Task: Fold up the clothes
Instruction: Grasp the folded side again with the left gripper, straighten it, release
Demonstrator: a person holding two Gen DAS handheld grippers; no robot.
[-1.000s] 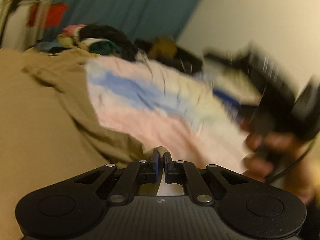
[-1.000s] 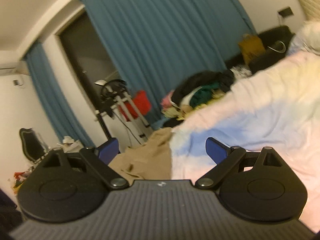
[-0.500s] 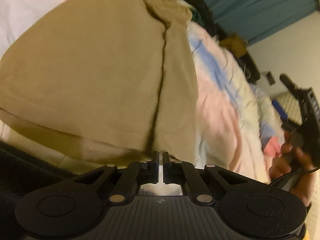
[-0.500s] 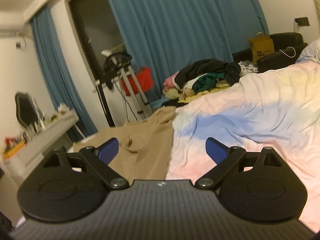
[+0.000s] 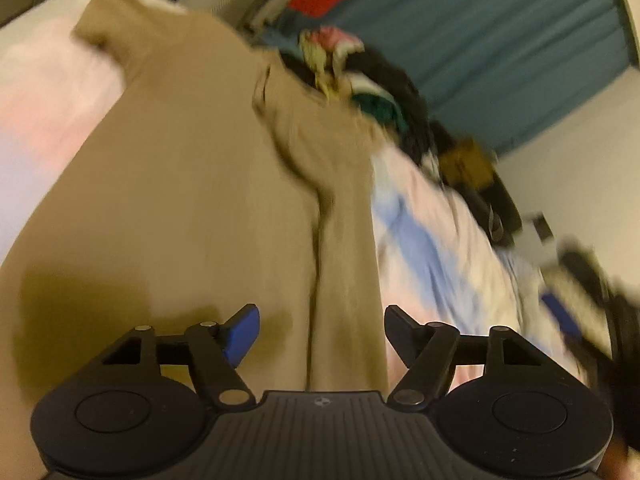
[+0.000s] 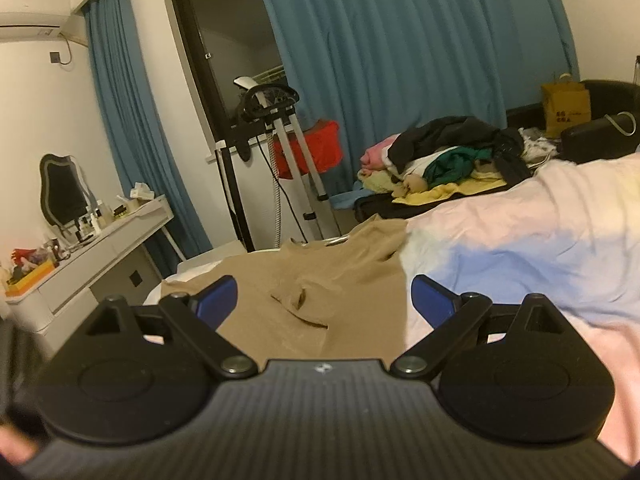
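1. Tan shirt (image 5: 192,208) lies spread on the pastel bedcover (image 6: 520,248), 1 side folded over.
2. Left gripper (image 5: 320,332), pinched on the shirt 0.5 s ago, now gapes wide; the fold is probably laid.
3. Right gripper (image 6: 324,300) hovers wide, empty.

**A lived-in bedroom**

A home bedroom is shown. Ahead of the right jaws a bed (image 6: 540,240) is spread with a pastel duvet. Beyond it clothes (image 6: 448,156) are heaped. Blue curtains (image 6: 400,40) are hung behind. Left of the jaws a dressing table (image 6: 100,240) with a mirror (image 6: 62,188) is seen.
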